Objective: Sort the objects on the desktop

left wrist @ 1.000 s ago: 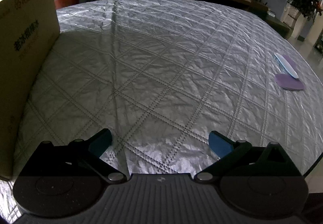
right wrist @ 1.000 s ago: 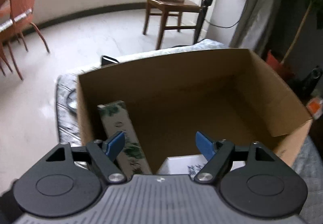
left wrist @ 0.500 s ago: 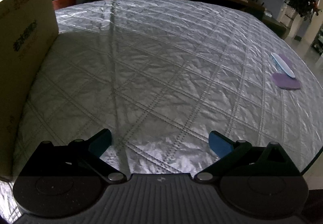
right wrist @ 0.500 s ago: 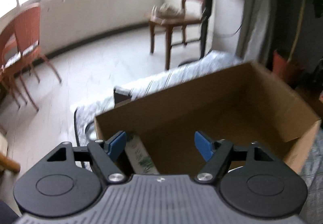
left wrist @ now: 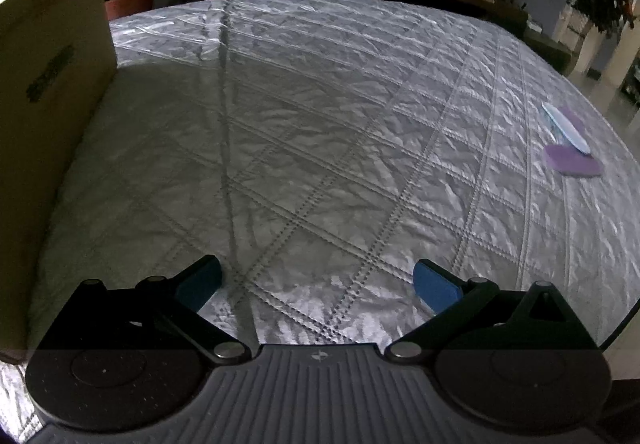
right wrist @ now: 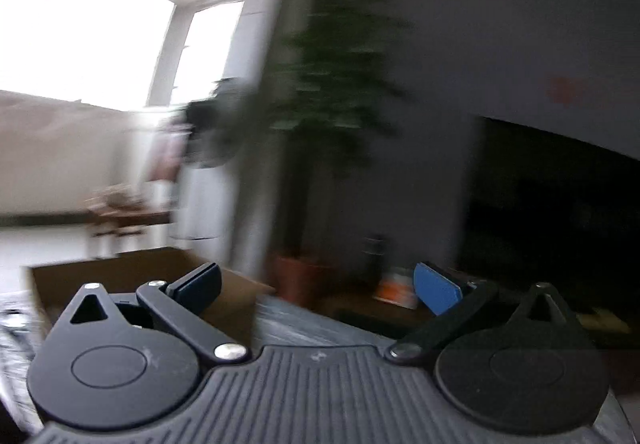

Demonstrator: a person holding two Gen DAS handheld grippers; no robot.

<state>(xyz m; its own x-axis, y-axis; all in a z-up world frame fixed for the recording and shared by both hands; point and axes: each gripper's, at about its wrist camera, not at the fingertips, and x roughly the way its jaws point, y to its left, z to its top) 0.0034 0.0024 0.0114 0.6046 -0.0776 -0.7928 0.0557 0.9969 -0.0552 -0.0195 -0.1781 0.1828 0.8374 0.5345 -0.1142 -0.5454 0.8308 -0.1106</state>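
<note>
Hovering nearest in the left wrist view, the left gripper (left wrist: 318,284) is holding its 2 blue pads wide apart with nothing between them, only the quilted silver cover (left wrist: 320,148) showing in the gap. Beside it at the left edge, 1 wall of the cardboard box (left wrist: 44,104) is standing on the cover; its inside is not showing from here. Farther out toward the right edge, 1 flat purple item with a pale blue-white oblong piece lying on top (left wrist: 570,148) is waiting on the cover, well apart from both the gripper and the box. Beyond the cover, a dark cylinder, an orange pack, a wooden bench and a dark screen are lining the far wall.

In the right wrist view, the right gripper (right wrist: 316,286) is opening its jaws, and nothing is sitting between them. Just past its left finger, the open top of the box (right wrist: 132,270) is showing; farther back, a potted plant and a bright window are smearing into blur.

Judging progress: the cover is lying almost bare, so most of the sorting is looking finished, with the purple-and-blue pair apparently the 1 remaining pickup.

Hard to read: the box contents are sitting hidden behind gripper and wall, what the pair actually is stays unclear, and the right view is blurring heavily.
</note>
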